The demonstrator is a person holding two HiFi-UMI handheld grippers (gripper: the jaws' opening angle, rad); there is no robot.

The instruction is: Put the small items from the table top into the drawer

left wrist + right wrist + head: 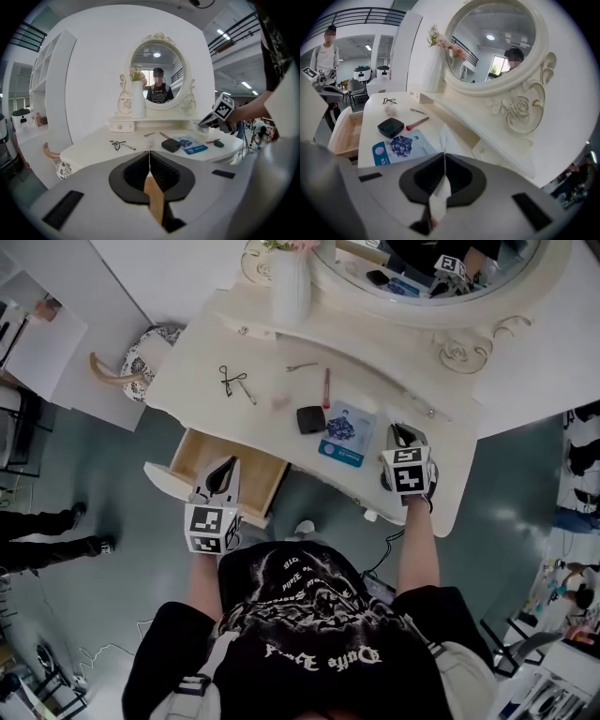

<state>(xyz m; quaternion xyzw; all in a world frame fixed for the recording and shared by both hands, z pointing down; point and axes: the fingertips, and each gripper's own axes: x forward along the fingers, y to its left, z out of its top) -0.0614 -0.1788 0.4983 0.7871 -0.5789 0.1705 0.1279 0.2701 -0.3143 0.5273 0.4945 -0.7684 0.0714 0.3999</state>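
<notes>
Right tongs (444, 154) clenched on a thin pale item (443, 137), held clear of the worktop (375, 395) for carrying; left tongs (149, 157) closed, empty, above the open drawer (211, 457) at lower left; black compact (310, 419) and blue sachet (343, 435) wait mid-frame.

I see the open light-wood drawer (261, 472) free on its right side; my left gripper (222, 486) hangs over the rest. The cream dressing table (197, 371) is bare left of the black eyelash curler (232, 381). The white ribbed vase (291, 287) and the oval mirror (412, 268) wall off the back.
</notes>
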